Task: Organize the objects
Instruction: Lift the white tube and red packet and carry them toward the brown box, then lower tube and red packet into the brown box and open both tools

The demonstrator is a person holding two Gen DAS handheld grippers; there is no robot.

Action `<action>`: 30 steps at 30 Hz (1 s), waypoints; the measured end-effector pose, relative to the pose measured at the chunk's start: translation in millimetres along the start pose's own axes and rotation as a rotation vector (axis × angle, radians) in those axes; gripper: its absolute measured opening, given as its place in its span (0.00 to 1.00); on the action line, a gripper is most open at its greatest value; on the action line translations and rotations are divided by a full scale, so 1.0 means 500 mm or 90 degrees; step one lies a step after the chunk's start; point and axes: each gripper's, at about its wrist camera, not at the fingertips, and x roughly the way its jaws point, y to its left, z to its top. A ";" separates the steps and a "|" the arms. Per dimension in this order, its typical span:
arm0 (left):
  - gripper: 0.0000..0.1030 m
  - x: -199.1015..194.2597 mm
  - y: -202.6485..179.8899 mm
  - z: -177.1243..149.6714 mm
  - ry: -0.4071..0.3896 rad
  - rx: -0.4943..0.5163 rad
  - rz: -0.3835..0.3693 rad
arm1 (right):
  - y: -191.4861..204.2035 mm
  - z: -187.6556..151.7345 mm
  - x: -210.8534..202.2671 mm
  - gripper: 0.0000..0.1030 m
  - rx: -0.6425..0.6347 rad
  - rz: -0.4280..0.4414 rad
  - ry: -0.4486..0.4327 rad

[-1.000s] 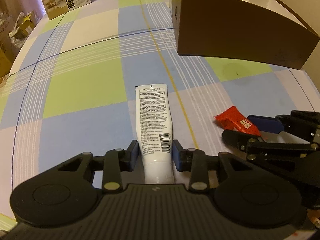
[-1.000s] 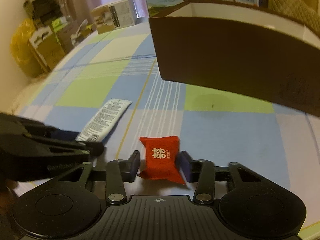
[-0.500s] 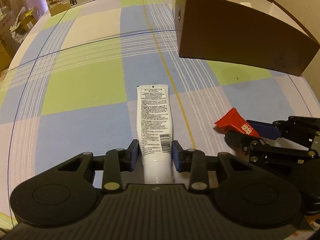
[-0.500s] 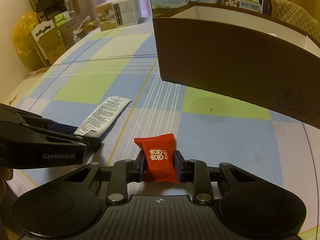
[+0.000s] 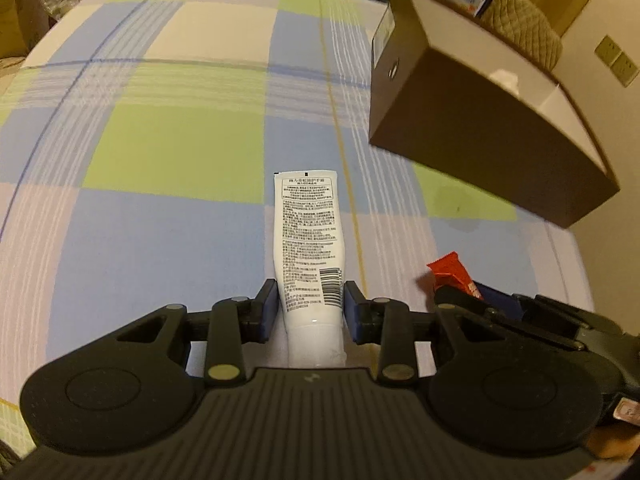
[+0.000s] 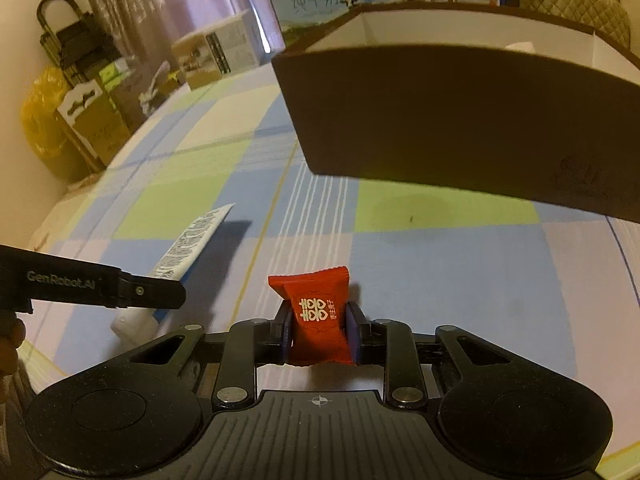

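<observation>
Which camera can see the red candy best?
The right wrist view: the red candy sits whole between the right tongs, its white print facing the camera. The left wrist view shows only one red corner poking from behind those tongs.

Both cameras sit low behind their own fingers, looking forward over the checked tablecloth [image 5: 168, 152] toward the brown box [image 6: 460, 120]. The left view faces it from its left corner, higher up; the right view looks at its long wall, nearer. Each catches the other gripper at its edge, and both show the white tube [image 5: 310, 240].
</observation>
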 end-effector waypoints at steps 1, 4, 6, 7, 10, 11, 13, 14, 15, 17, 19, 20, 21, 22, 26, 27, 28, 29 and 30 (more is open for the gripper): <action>0.29 -0.008 -0.001 0.004 -0.006 -0.001 -0.001 | 0.000 0.002 -0.004 0.23 0.001 0.001 -0.005; 0.29 -0.032 -0.004 0.013 -0.022 -0.004 -0.009 | -0.003 0.009 -0.017 0.23 0.012 0.008 -0.021; 0.29 -0.048 -0.010 0.019 -0.035 0.000 -0.010 | -0.006 0.016 -0.028 0.23 0.020 0.013 -0.032; 0.29 -0.057 -0.014 0.021 -0.042 0.002 -0.011 | -0.006 0.021 -0.036 0.23 0.021 0.016 -0.041; 0.29 -0.083 -0.028 0.032 -0.063 0.013 -0.022 | -0.003 0.036 -0.058 0.23 0.026 0.024 -0.066; 0.29 -0.091 -0.035 0.036 -0.068 0.018 -0.026 | -0.002 0.042 -0.067 0.23 0.028 0.026 -0.075; 0.29 -0.102 -0.049 0.045 -0.080 0.028 -0.035 | -0.003 0.051 -0.080 0.23 0.032 0.028 -0.091; 0.29 -0.107 -0.057 0.049 -0.085 0.035 -0.038 | -0.004 0.057 -0.087 0.23 0.034 0.029 -0.098; 0.29 -0.110 -0.065 0.055 -0.089 0.040 -0.041 | -0.006 0.061 -0.092 0.23 0.036 0.030 -0.105; 0.29 -0.114 -0.081 0.067 -0.098 0.050 -0.049 | -0.012 0.073 -0.107 0.23 0.043 0.028 -0.121; 0.29 -0.119 -0.098 0.081 -0.107 0.060 -0.056 | -0.020 0.084 -0.123 0.23 0.046 0.024 -0.138; 0.29 -0.121 -0.107 0.088 -0.112 0.066 -0.059 | -0.026 0.091 -0.132 0.23 0.048 0.022 -0.147; 0.29 -0.122 -0.116 0.096 -0.116 0.072 -0.062 | -0.032 0.098 -0.139 0.23 0.052 0.020 -0.155; 0.29 -0.123 -0.127 0.106 -0.121 0.079 -0.066 | -0.038 0.106 -0.146 0.23 0.056 0.019 -0.163; 0.29 -0.118 -0.169 0.142 -0.134 0.107 -0.079 | -0.072 0.147 -0.169 0.23 0.080 0.014 -0.196; 0.29 -0.115 -0.181 0.150 -0.135 0.114 -0.080 | -0.083 0.162 -0.171 0.23 0.087 0.013 -0.202; 0.29 -0.111 -0.194 0.162 -0.138 0.122 -0.082 | -0.094 0.173 -0.173 0.23 0.094 0.014 -0.208; 0.29 -0.106 -0.204 0.171 -0.140 0.128 -0.082 | -0.106 0.189 -0.173 0.23 0.101 0.012 -0.212; 0.29 -0.100 -0.214 0.182 -0.141 0.135 -0.083 | -0.116 0.201 -0.174 0.23 0.107 0.010 -0.214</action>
